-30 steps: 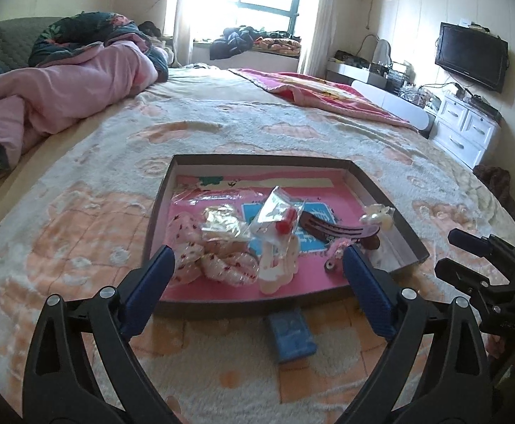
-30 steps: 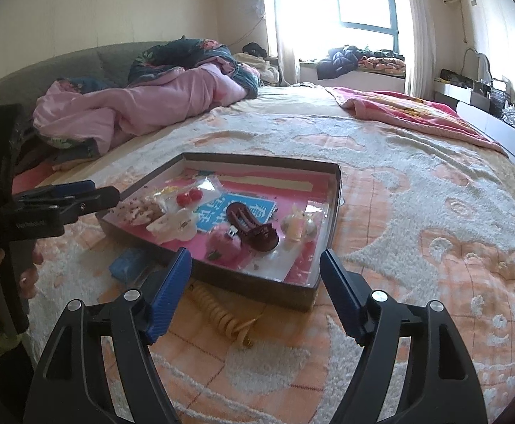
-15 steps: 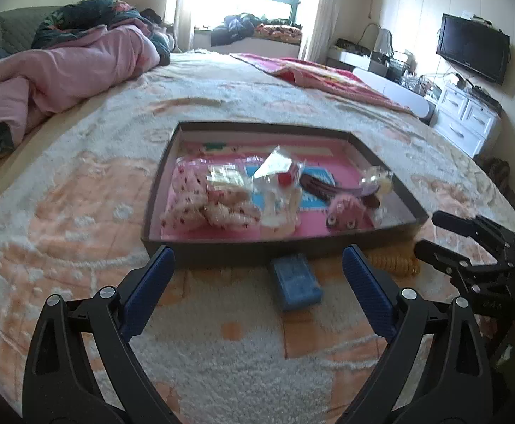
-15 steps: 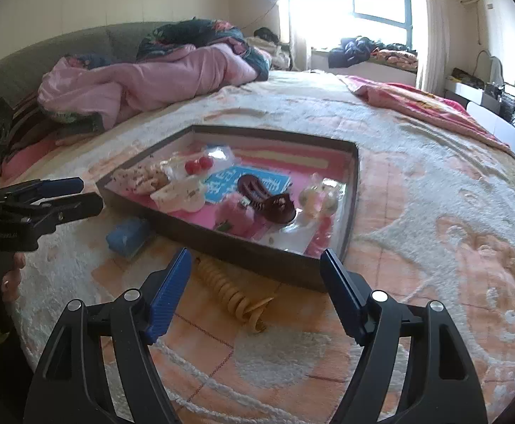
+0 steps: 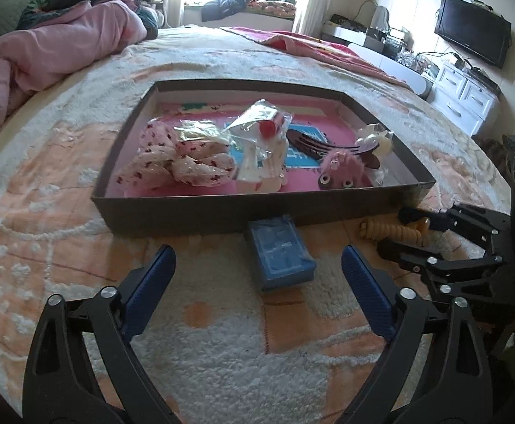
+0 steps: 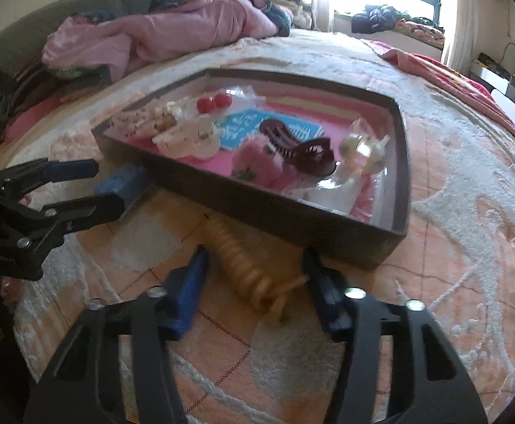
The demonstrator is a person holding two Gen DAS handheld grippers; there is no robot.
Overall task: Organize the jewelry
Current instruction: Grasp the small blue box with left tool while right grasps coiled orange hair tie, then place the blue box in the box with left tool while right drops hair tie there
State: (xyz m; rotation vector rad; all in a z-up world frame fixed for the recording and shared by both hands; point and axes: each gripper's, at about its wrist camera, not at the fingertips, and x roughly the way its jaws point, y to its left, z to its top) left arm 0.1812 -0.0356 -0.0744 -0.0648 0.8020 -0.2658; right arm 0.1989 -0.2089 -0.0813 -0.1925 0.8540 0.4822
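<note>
A yellow spiral hair tie (image 6: 244, 265) lies on the peach-and-white bedspread (image 6: 469, 212) just outside the near wall of a shallow dark box (image 6: 292, 219). The right gripper (image 6: 254, 282) has its blue-padded jaws on either side of the coil; they have just been closing, and a gap shows between each pad and the tie, so it is straddled, not pinched. In the left wrist view the same hair tie (image 5: 391, 229) sits between the right gripper's (image 5: 395, 233) black fingers, close to the box's corner.

Beside it on the bedspread, touching the box's near wall (image 5: 257, 212), lies a small blue case (image 5: 280, 256). The left gripper (image 5: 257, 275) stands with its jaws wide apart, the case between and just ahead of them, untouched.

Inside the box, on its pink floor, lie a floral fabric scrunchie (image 5: 176, 166), a clear packet with red beads (image 5: 264, 127), a dark brown claw clip (image 5: 314, 145), a fuzzy pink piece with two round eyes (image 5: 342, 173) and a pale pearly ornament (image 5: 374, 137) in clear wrap. A blue card lies under them.

Farther off, a pink quilt (image 5: 45, 53) is heaped at the head of the bed, a red blanket (image 5: 310, 46) lies near the window, and a television (image 5: 473, 39) hangs on the wall above white drawers (image 5: 466, 95).
</note>
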